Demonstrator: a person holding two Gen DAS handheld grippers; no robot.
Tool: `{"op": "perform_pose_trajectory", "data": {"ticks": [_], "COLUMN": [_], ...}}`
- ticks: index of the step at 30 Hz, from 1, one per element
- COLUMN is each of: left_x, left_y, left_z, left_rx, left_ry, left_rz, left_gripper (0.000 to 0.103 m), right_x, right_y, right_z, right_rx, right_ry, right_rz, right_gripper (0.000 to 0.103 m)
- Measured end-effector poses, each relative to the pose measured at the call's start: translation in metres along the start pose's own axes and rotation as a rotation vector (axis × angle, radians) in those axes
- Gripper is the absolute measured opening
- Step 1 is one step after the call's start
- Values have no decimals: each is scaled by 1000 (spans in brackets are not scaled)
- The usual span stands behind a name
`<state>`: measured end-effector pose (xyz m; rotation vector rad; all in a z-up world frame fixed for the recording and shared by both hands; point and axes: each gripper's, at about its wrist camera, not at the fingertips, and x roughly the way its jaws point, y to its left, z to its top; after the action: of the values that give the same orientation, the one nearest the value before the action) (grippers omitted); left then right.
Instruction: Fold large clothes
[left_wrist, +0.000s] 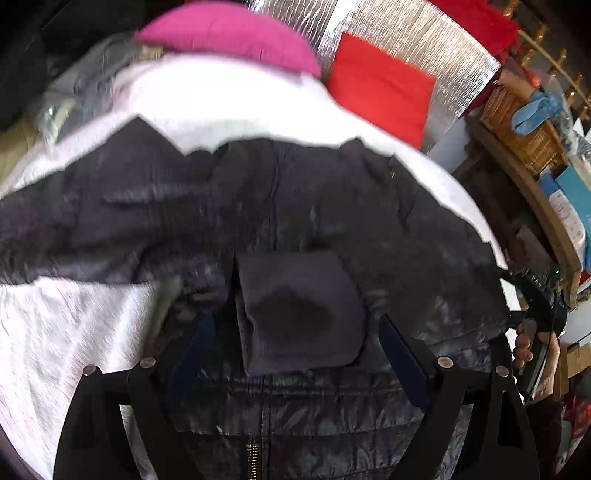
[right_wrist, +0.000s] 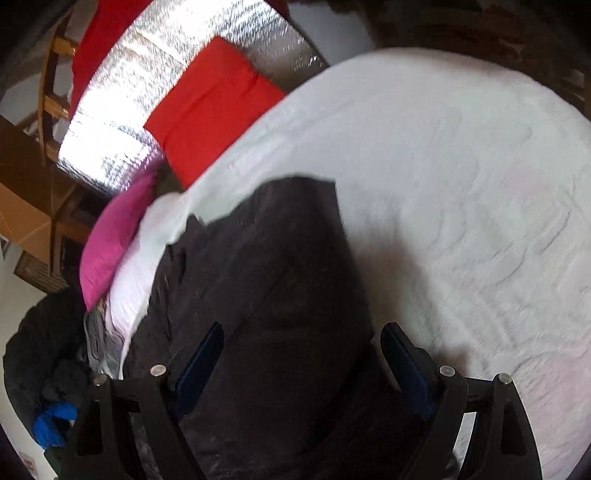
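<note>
On the white bed (left_wrist: 55, 350) your dark jacket (left_wrist: 258, 206) lies spread — both grippers, left gripper (left_wrist: 295, 347) and right gripper (right_wrist: 303, 354), gape empty above it — a shallow pinch could slip off its slick shell.

The jacket (left_wrist: 295, 206) lies on the bed (left_wrist: 74, 350). Two pillows (left_wrist: 236, 33) sit behind it, side by side, at the bed's far end.
</note>
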<state>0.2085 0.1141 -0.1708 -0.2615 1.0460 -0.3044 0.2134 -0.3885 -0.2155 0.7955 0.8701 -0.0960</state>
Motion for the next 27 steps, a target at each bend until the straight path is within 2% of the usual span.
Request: {"op": "perform_pose_trajectory", "data": {"ticks": [2,3,4,6,7,10,12,15,18,21,23,25,27], "left_x": [12,17,22,29,30,33,35,34,29,26,21,15,8], "left_y": [3,5,6,7,6,5,6,4,-1,-4,-3,-4,-8], "left_z": [-1,-1,-2,-1,0,1,2,5,12,21,27,34,43], "left_rx": [-21,-34,-49,-60,-51,-52,-66,-55,-32,-11,-23,-18,6], "left_ry": [42,55,70,78,68,59,54,27,-28,-83,-111,-147,-195], "left_rz": [-17,-26,-39,-23,-13,-13,-11,1,17,36,36,40,66], "left_gripper": [90,87,73,58,55,56,61,60,30,17,15,13,12], "right_x": [4,5,9,9,8,11,9,10,12,12,12,10,9], "right_y": [5,10,16,18,17,14,13,15,18,18,19,18,17], "right_z": [-3,-5,-5,-6,-7,-7,-7,-9,-9,-9,-9,-9,-9], "right_rx": [-15,-36,-47,-55,-54,-43,-43,-54,-54,-47,-50,-54,-53], "right_ry": [4,3,3,7,12,20,20,20,18,10,6,-1,-7], "right_rz": [-16,-29,-38,-50,-57,-68,-71,-84,-90,-98,-110,-120,-119], "right_gripper": [89,89,88,87,87,87,87,87,85,79,74,64,61]}}
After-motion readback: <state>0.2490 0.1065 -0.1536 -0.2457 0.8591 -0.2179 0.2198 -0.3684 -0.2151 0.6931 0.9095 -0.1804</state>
